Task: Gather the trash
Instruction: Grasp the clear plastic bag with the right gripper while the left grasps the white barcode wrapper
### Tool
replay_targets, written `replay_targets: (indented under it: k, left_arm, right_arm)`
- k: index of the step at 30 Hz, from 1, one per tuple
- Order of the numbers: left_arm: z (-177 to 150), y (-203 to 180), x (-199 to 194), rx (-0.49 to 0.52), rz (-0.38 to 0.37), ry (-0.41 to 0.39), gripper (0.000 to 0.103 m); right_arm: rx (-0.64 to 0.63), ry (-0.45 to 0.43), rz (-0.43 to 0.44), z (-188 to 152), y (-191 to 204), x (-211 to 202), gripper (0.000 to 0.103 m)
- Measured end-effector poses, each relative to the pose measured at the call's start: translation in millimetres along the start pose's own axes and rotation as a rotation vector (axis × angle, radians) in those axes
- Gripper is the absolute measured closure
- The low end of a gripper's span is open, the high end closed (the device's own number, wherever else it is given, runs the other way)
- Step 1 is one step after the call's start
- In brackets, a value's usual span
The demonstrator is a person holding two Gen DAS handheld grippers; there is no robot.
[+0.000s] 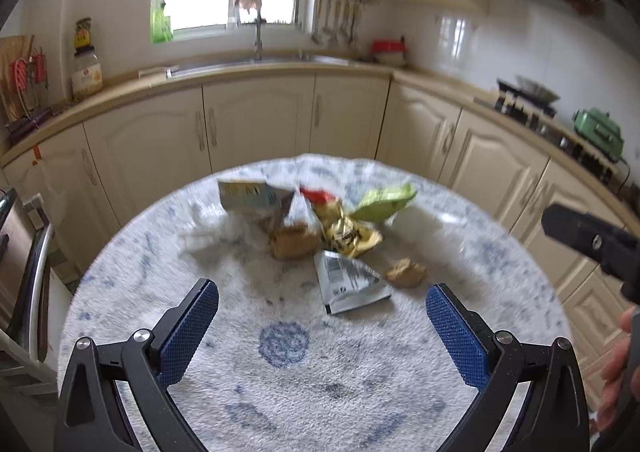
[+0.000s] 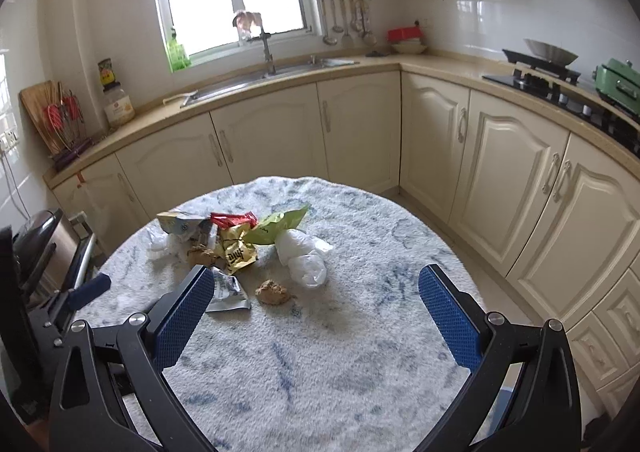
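A pile of trash lies mid-table: a silver wrapper (image 1: 352, 284) (image 2: 228, 290), a gold wrapper (image 1: 348, 232) (image 2: 236, 248), a green bag (image 1: 386, 202) (image 2: 276, 228), a red packet (image 2: 234, 219), a small carton (image 1: 252, 194) (image 2: 180, 224), brown crumpled lumps (image 1: 405, 272) (image 2: 274, 291) and a white plastic bag (image 2: 302, 256). My left gripper (image 1: 322, 302) is open, nothing between its blue pads, hovering just short of the silver wrapper. Over the near right part of the table my right gripper (image 2: 316, 288) is open too, holding nothing.
The round table (image 2: 360, 352) wears a white-and-blue fuzzy cloth. Cream cabinets (image 2: 272, 136), a sink (image 2: 276, 70) and a stove (image 2: 560, 88) wrap around behind it. A metal bin (image 2: 48, 248) stands at the table's left. A hand (image 1: 618, 368) holds the other gripper at the right.
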State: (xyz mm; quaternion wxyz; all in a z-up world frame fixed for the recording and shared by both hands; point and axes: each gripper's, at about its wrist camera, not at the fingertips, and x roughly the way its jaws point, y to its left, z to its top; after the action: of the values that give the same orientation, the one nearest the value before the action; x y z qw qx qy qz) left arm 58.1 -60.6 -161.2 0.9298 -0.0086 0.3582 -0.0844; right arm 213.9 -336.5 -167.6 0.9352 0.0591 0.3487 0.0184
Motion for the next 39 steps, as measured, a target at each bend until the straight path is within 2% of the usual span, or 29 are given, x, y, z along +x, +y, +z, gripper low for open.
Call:
replay_targets:
  k: [3,9,13,15,18,19,20,23,30,35,39]
  left_arm:
    - [1,-7,24,-0.006,0.004,0.070,0.001]
    - [13,-15,60,-0.020,0.039,0.143,0.001]
    - [33,-6,86,-0.040,0.020,0.180,0.010]
    - [49,-5,101,-0.049,0.001,0.171,0.015]
    - [55,2,109,-0.050,-0.042,0.160,0.033]
    - [57,3,114,-0.050,-0.063,0.156,0.046]
    - [56,2,115,-0.047,-0.087,0.153,0.055]
    - [58,4,120,-0.050,-0.124,0.155,0.065]
    - [58,21,125,-0.086,-0.199,0.154,0.080]
    - [47,26,104,-0.061,-0.238,0.150,0.093]
    - [41,24,95,-0.056,-0.263,0.144,0.097]
  right_arm:
    - [-0.006,0.057,0.012,5,-2,31,0.000]
    - [-0.012,0.164,0.048,11,-5,89,0.000]
    - [-0.029,0.235,0.056,11,-2,127,0.001]
    - [-0.036,0.270,0.055,8,0,143,0.011]
    - [-0.046,0.315,0.070,2,4,160,0.041]
    - [-0.054,0.325,0.072,-1,5,164,0.051]
    - [-0.073,0.309,0.058,-2,8,162,0.061]
    - [-0.062,0.311,0.092,-6,7,157,0.064]
    - [-0.028,0.280,0.093,-20,-6,123,0.066]
    - [-0.012,0.256,0.110,-28,-9,96,0.066]
    - [0.007,0.237,0.125,-33,-12,76,0.066]
